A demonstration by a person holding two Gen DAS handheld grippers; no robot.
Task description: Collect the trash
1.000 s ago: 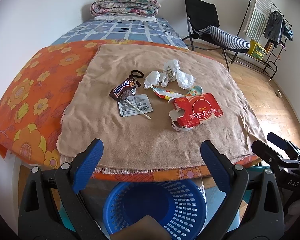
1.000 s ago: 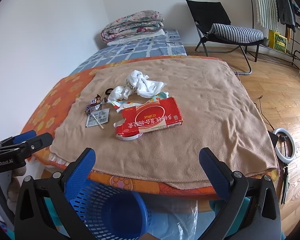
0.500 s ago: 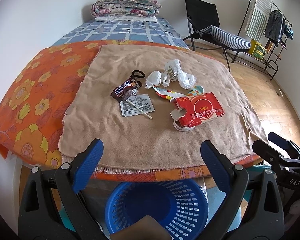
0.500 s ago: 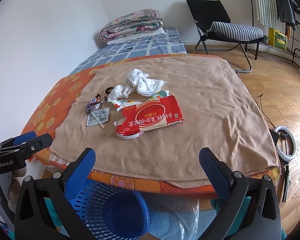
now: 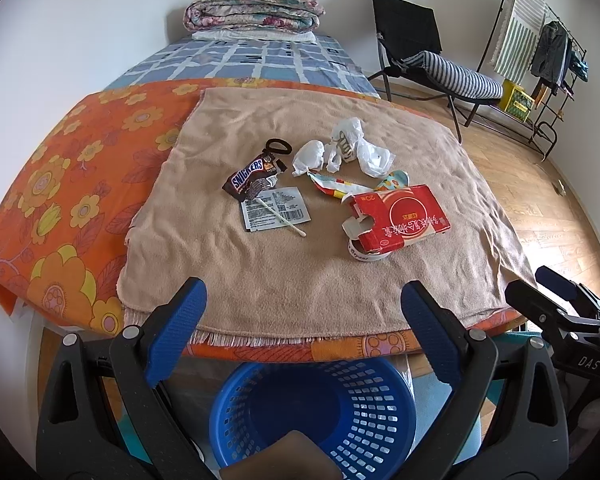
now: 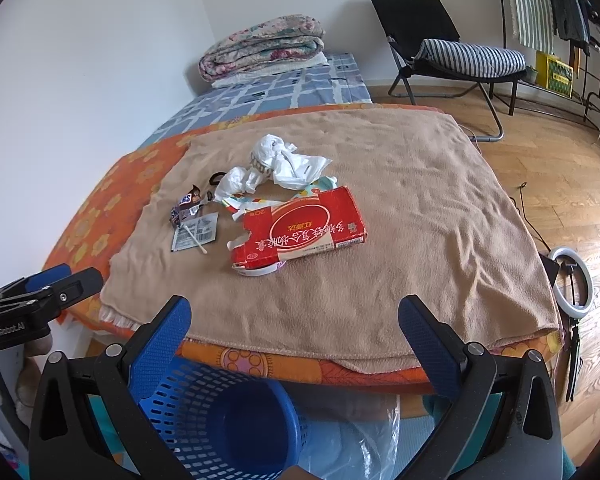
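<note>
Both your tools, the left tool (image 5: 302, 316) and the right tool (image 6: 294, 334), are spread wide and hold nothing, and one blue basket (image 5: 332, 404) stands on the floor under them. On the tan blanket (image 5: 260, 272) of the desk lie one red carton (image 5: 400, 220) on one tape roll (image 5: 362, 254), one cotton swab (image 5: 282, 222) on one flat sachet (image 5: 276, 212), and one Snickers wrapper (image 5: 250, 180). Farther lie one colourful wrapper (image 5: 336, 188), one black hair tie (image 5: 279, 146) and two white plastic bags (image 5: 350, 152).
</note>
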